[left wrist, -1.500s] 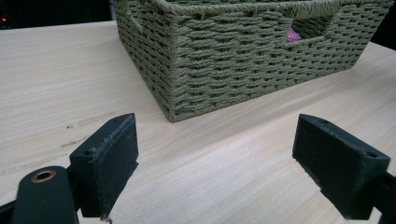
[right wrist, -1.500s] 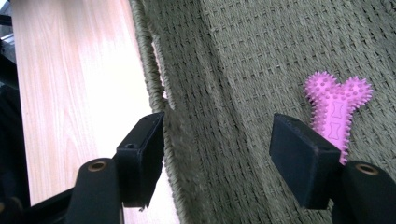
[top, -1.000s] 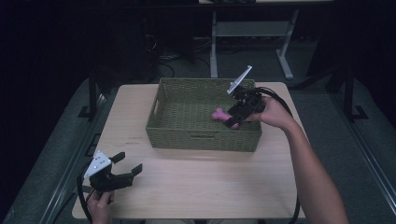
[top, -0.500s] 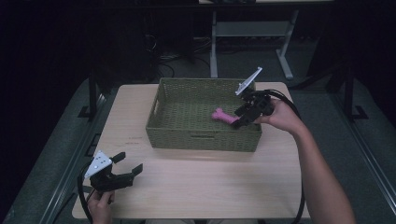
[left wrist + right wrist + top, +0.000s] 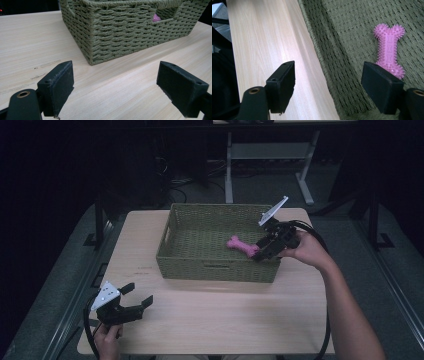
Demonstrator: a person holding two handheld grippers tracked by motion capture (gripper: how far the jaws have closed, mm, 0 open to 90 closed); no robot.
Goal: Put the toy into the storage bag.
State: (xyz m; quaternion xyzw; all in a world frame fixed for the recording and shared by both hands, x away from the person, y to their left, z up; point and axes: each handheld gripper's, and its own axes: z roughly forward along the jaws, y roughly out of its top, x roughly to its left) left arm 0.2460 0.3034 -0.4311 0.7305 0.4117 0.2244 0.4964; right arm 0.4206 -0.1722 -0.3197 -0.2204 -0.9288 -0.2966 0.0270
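Ahead of my left gripper (image 5: 134,301) bare table (image 5: 210,310) lay open up to the basket (image 5: 130,30) wall, which blocked the way. Under my right gripper (image 5: 263,251) the basket rim crossed between the jaws, the pink bone (image 5: 390,50) just beyond

You have a bright pink, stud-covered rubber bone toy (image 5: 243,246) lying in the olive-green woven wicker basket (image 5: 215,270) at the frame's centre. The pale wood-grain table (image 5: 225,315) shows fine lengthwise streaks. Your black gripper (image 5: 263,251) at centre right carries a light grey plate.
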